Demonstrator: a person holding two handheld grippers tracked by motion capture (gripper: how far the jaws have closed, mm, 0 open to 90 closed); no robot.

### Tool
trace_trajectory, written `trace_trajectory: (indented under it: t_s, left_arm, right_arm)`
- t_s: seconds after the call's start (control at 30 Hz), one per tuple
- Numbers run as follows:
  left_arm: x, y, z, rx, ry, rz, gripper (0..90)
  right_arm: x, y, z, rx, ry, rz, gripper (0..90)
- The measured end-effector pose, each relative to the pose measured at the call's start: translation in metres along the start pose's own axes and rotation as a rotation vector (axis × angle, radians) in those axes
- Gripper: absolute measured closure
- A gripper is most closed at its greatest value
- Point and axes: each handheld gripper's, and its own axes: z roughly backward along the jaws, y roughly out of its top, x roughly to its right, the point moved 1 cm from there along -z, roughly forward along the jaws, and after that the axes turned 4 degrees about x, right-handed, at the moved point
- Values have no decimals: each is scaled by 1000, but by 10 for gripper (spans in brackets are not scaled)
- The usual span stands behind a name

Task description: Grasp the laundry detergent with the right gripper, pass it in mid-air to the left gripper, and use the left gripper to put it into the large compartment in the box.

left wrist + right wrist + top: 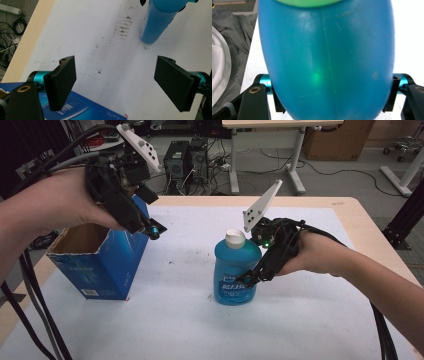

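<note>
1. My right gripper [250,279] clamps the bottle [236,270], which stands upright mid-table, ready, I judge, for lifting into the box [97,262].
2. My left gripper [115,83] hangs wide open and empty above the box's rim, probably to steady it.
3. The box's inside is hidden; the bottle's label is unreadable.
</note>
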Motion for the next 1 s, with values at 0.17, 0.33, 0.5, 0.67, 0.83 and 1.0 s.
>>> trace_trajectory:
  t_s: [0.17,0.33,0.5,0.67,0.83,1.0]
  left_arm:
    - [1,0,0,1,2,-4,181]
    - [1,0,1,12,2,-4,181]
    - [1,0,2,12,2,-4,181]
    - [1,-1,3,14,2,-2,181]
    - [0,-1,4,23,-1,-4,181]
    - [0,-1,4,28,-1,-2,181]
  right_arm:
    - [0,-1,1,7,-1,3,311]
    - [0,-2,2,2,-8,9,330]
    - [0,-3,0,0,-12,14,341]
    - [-1,-3,-2,-3,-17,30,375]
    - [-2,-3,-2,-1,-14,49,425]
    - [-4,-4,-1,6,-27,62,437]
